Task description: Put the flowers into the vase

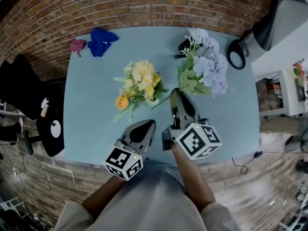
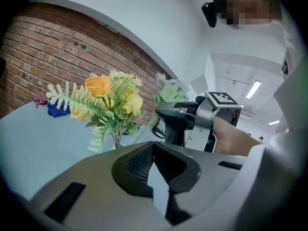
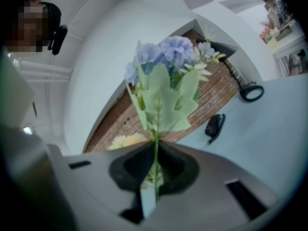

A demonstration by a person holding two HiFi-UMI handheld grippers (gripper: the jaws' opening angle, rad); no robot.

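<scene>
Lilac ruffled blooms [image 3: 174, 50] on thin green stem [image 3: 156, 159]

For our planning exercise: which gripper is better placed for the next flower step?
Right. The right gripper is shut on the purple flowers' stem; the left gripper is shut, empty.

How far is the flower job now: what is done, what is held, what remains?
Done, it seems: the yellow bunch stands upright, probably already in the vase, which I cannot make out clearly. In hand: the right gripper is shut on the stem of the purple flowers. The left gripper is shut and empty. Left: set the purple flowers in beside the yellow bunch and release.
</scene>
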